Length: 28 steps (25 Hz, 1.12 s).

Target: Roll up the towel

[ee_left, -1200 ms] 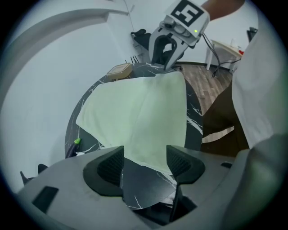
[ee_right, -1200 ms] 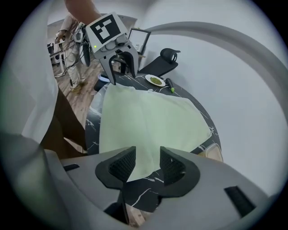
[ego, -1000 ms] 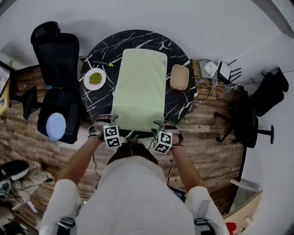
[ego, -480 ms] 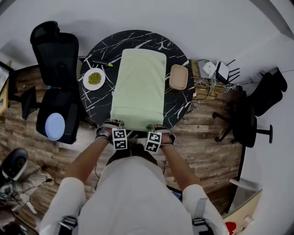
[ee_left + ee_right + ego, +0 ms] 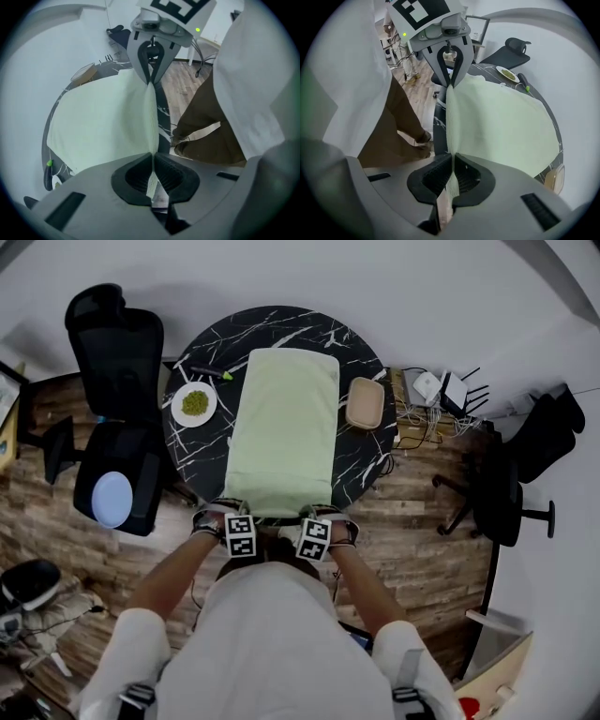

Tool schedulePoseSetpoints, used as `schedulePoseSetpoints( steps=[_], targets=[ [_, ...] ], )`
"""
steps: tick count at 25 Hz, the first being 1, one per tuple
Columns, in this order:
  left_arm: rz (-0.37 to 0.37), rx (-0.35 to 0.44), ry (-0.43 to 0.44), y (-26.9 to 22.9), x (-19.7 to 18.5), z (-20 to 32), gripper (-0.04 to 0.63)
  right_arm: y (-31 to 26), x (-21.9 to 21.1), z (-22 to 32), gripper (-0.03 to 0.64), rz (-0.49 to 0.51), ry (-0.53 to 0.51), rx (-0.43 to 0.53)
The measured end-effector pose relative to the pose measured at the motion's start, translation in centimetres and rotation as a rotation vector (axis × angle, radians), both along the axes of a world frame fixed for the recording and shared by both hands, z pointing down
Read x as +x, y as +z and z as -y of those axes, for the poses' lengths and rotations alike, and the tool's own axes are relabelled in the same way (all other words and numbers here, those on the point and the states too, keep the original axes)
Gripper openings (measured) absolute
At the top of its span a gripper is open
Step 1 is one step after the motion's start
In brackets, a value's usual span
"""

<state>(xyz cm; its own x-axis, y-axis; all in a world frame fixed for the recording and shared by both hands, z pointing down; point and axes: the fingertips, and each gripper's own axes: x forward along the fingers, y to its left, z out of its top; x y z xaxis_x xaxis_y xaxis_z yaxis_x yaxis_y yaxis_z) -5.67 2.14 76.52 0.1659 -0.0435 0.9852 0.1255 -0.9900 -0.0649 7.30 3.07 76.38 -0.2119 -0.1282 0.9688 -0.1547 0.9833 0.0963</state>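
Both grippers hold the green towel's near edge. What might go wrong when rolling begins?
The left gripper and right gripper have just closed on a thin strip of the towel, at its near edge; it may slip out. The grip is at the table's near rim, so a pull could drag it off. A crooked roll might reach the plate or beige dish.

Round black marble table (image 5: 197, 460), white veining. Left part: white plate (image 5: 194, 403) of green food, with a dark pen (image 5: 208, 370), green-tipped, just behind it. Right part: beige oval dish (image 5: 364, 401). Black office chair (image 5: 114, 362) left of the table, pale blue disc (image 5: 112, 498) on its seat. Right side: white router (image 5: 448, 385) amid tangled cables (image 5: 417, 413), second black chair (image 5: 511, 493). Wood-plank floor (image 5: 412, 540)
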Motion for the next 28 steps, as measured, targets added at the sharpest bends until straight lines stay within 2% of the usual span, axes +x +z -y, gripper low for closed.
schedulePoseSetpoints(
  steps=[7,10,13,16,19,21,24,26,28],
  targets=[
    [-0.016,-0.173,0.023,-1.9,-1.6,-8.0,0.015,-2.1,-1.3,-7.7,0.009,0.057,-0.034,-0.141],
    [-0.03,-0.25,-0.02,-2.9,-2.1,-10.4,0.015,-2.9,-1.8,-10.7,0.009,0.081,-0.018,-0.212],
    [-0.047,-0.258,-0.037,-3.9,-2.3,-10.3,0.015,-3.8,-2.0,-11.1,0.009,0.101,0.01,-0.236],
    [-0.058,-0.227,-0.027,-5.1,-2.2,-9.0,0.015,-5.4,-1.8,-9.2,0.009,0.121,0.033,-0.219],
    [-0.085,-0.168,-0.033,-6.7,-1.7,-6.2,0.015,-7.4,-1.2,-5.2,0.011,0.145,0.082,-0.141],
    [-0.115,-0.097,-0.054,-7.9,-1.1,-3.2,0.015,-8.4,-0.6,-1.9,0.011,0.153,0.112,-0.059],
    [-0.145,0.051,-0.094,-8.9,-0.4,2.1,0.015,-9.0,0.2,2.8,0.011,0.134,0.13,0.054],
    [-0.142,0.128,-0.107,-9.0,-0.1,5.3,0.015,-8.7,0.5,5.6,0.011,0.111,0.131,0.113],
    [-0.127,0.172,-0.107,-8.6,0.1,7.7,0.015,-8.1,0.6,7.7,0.011,0.088,0.128,0.144]
  ],
)
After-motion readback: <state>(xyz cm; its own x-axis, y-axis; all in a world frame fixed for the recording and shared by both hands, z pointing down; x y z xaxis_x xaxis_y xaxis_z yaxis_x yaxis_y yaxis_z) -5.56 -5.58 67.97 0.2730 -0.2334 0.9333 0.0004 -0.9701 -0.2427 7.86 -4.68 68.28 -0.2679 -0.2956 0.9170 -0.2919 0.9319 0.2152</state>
